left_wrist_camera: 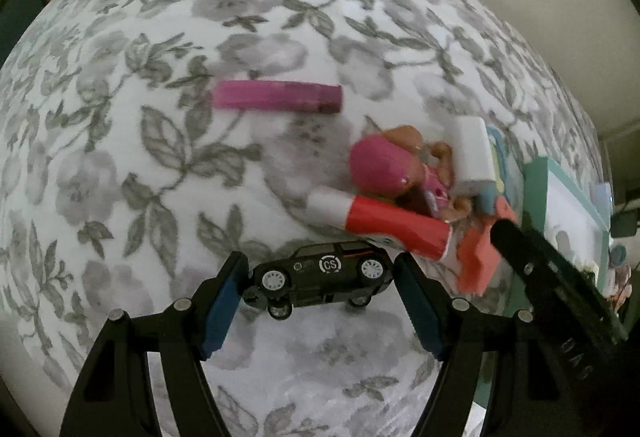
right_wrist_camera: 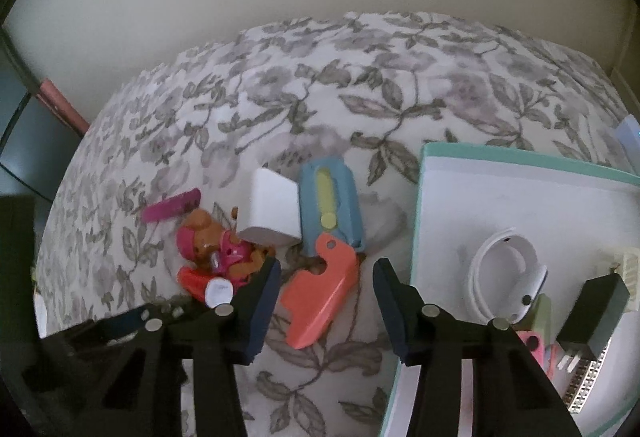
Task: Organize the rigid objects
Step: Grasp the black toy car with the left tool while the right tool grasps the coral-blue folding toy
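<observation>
Small black toy car (left_wrist_camera: 320,279), white wheels, "CS" roundel on door; lower centre of frame, clamped lengthwise in left gripper (left_wrist_camera: 320,283). Right gripper (right_wrist_camera: 326,285) jaws apart, straddling coral plastic folding piece (right_wrist_camera: 318,299).

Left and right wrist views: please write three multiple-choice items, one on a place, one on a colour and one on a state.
1. Where does the white coiled cable lie?
A. in the teal-rimmed tray
B. on a chair
C. in a cup

2. What colour is the toy car between the fingers of the left gripper?
A. red
B. black
C. yellow

3. How is the right gripper?
A. shut on nothing
B. shut on a cup
C. open above the orange plastic piece

Answers:
1 A, the cable rests on the tray's white floor.
2 B, its body is black with white wheels.
3 C, both pads stand clear of the piece.
</observation>
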Available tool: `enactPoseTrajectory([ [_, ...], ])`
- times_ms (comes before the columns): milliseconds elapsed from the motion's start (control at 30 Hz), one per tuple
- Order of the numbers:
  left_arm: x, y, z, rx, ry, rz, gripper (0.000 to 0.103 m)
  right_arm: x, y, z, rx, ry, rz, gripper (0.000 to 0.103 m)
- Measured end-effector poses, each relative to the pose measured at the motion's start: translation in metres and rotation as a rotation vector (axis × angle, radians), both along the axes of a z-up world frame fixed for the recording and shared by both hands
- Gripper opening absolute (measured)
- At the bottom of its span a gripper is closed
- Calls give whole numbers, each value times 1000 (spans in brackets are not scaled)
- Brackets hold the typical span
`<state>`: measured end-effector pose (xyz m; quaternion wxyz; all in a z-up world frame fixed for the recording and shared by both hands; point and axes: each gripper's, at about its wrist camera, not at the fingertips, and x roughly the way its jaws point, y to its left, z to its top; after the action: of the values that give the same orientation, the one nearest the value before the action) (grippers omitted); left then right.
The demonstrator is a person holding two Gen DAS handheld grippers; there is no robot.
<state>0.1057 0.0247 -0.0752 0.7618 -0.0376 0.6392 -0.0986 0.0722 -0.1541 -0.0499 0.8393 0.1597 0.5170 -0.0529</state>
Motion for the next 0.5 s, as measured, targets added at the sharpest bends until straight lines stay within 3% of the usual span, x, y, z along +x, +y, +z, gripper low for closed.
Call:
enactPoseTrajectory([
  [167, 7, 14, -1, 8, -1, 0, 76, 5, 7, -9, -20, 32, 26, 50],
  [500, 12, 1, -11, 42, 13, 8, 75, 12, 9, -23, -31, 58, 23, 48],
])
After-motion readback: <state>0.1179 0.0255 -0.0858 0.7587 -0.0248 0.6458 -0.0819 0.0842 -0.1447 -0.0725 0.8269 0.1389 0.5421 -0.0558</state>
